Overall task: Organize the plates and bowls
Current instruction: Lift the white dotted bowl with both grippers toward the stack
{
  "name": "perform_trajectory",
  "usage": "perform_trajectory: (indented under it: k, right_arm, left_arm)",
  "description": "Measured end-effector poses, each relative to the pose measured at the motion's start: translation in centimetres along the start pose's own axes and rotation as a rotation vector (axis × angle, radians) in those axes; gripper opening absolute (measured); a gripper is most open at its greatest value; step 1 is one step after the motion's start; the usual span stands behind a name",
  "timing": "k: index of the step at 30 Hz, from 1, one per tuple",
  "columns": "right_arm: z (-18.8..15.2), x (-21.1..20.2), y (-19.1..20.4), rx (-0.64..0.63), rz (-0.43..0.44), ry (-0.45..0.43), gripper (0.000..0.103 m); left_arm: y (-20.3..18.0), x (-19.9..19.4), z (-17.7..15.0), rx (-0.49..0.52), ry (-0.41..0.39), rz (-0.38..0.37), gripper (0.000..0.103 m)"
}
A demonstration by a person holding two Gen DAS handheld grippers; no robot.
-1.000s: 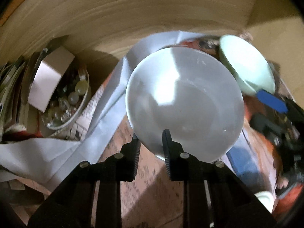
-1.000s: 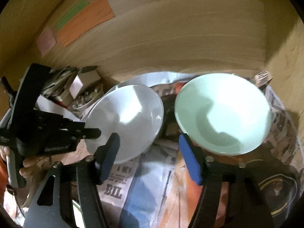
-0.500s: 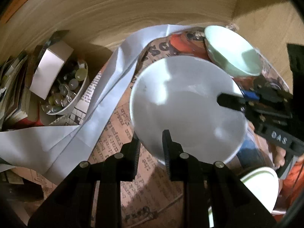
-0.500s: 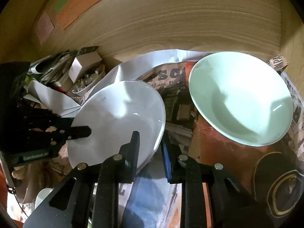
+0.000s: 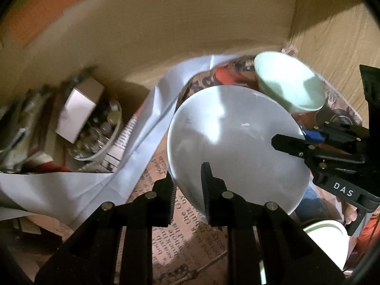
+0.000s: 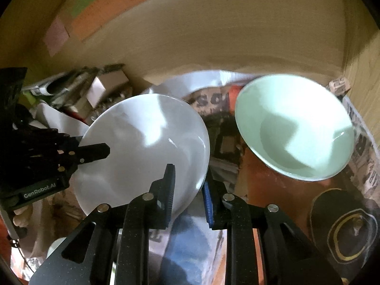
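Over the newspaper, left claw (image 5: pixel 186 185) and right claw (image 6: pixel 190 185) each clamp the white bowl's (image 5: pixel 235 142) rim.

I see a tan wooden back wall (image 6: pixel 213 35) curving across both views, meeting a lighter wood-grain side panel (image 5: pixel 332 35) at a corner on the right. Orange, green and pink paper notes (image 6: pixel 95 7) are stuck to the wall at upper left. Printed newspaper (image 5: pixel 190 225) covers the surface below. Warm light falls in bright patches; shadows are hard-edged.
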State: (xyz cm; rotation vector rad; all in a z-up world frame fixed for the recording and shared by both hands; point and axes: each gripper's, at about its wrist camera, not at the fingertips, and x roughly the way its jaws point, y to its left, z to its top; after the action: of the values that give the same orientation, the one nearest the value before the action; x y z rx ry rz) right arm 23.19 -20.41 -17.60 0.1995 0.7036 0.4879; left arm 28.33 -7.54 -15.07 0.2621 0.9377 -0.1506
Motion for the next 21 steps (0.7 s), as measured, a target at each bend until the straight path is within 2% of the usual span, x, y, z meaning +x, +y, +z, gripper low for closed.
perform_trajectory:
  k: [6, 14, 21]
  right_arm:
    - [0.1, -2.8, 1.6, -0.016, 0.024, -0.064, 0.02]
    - [-0.1, -5.6, 4.8, -0.065, 0.025, -0.118, 0.02]
    - [-0.7, -7.6, 7.5, -0.105, 0.04, -0.157, 0.02]
  left_arm:
    - [0.8, -3.4, -0.3, -0.042, -0.063, -0.019, 0.019]
    - [1.7, -8.5, -2.4, -0.076, -0.167, -0.024, 0.019]
    - [2.5, -11.6, -4.9, -0.1, -0.222, -0.018, 0.019]
